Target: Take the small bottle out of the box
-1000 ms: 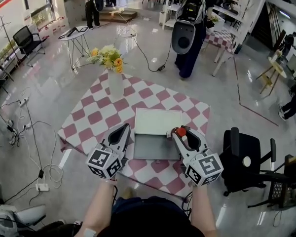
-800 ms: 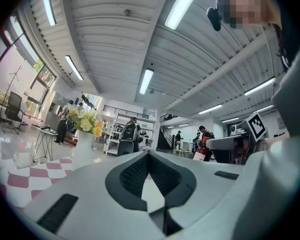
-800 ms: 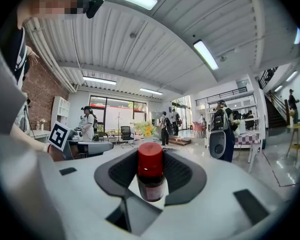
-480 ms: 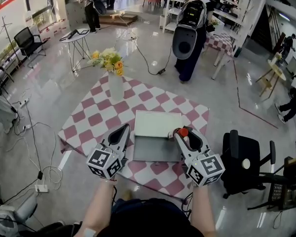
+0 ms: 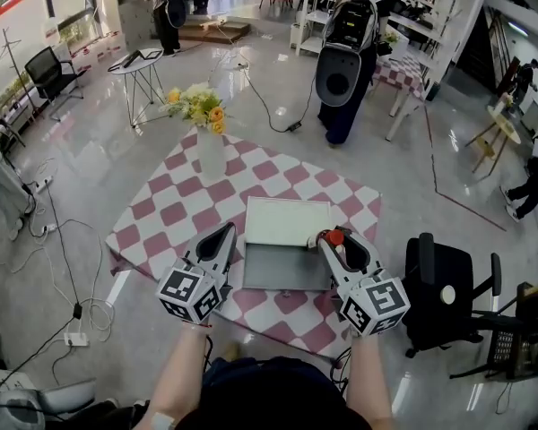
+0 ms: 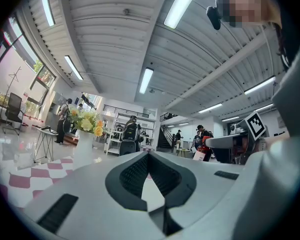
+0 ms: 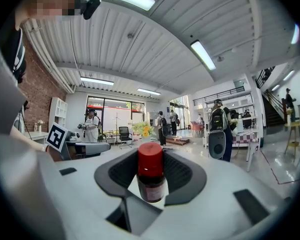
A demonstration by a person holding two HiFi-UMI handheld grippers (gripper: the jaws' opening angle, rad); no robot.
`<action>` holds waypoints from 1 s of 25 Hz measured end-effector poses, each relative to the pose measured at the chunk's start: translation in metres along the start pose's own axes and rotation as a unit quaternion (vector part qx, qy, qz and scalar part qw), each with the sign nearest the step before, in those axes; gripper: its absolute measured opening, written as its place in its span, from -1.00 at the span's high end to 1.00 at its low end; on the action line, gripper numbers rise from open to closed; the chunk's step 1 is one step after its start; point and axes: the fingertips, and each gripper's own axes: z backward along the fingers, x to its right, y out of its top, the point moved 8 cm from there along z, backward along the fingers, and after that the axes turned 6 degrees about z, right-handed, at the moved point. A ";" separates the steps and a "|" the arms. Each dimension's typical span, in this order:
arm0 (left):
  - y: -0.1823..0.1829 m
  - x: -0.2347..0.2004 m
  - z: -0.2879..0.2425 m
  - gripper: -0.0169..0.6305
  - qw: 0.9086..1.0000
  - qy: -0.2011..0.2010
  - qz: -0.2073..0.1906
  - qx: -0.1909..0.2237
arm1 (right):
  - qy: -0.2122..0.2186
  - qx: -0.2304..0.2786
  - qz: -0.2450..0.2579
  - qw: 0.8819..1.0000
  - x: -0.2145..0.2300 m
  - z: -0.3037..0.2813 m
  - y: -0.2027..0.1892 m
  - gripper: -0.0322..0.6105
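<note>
starting with the checked table [image 5: 152, 231] and the open box [image 5: 285, 269] on it, lid tipped back, floor apparently bare; reckoning the lifting-out as good as done, with only carrying clear and setting down left. clamped in the right gripper [image 5: 330, 240], upright at the box's right edge and seemingly raised out of it: the small bottle [image 7: 151, 178], red cap up. shut on nothing beside the box's left edge: the left gripper [image 6: 149, 154]. unable to read the blurred label, or to see the box's near corners behind both grippers.
</note>
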 end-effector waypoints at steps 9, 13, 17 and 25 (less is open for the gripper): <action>-0.002 -0.002 0.000 0.94 1.000 0.000 0.003 -0.004 | 0.001 -0.002 -0.010 1.000 0.000 -0.002 -0.003 0.43; -0.002 -0.003 -0.002 0.94 1.000 0.000 0.003 -0.004 | -0.001 -0.003 -0.009 1.000 0.001 -0.003 -0.004 0.43; -0.003 -0.003 -0.003 0.94 1.000 -0.001 0.000 -0.005 | -0.002 -0.004 -0.010 1.000 0.003 -0.003 -0.005 0.43; -0.001 -0.004 -0.005 0.94 1.000 -0.003 -0.001 -0.007 | -0.002 -0.007 -0.009 1.000 0.004 -0.005 -0.005 0.43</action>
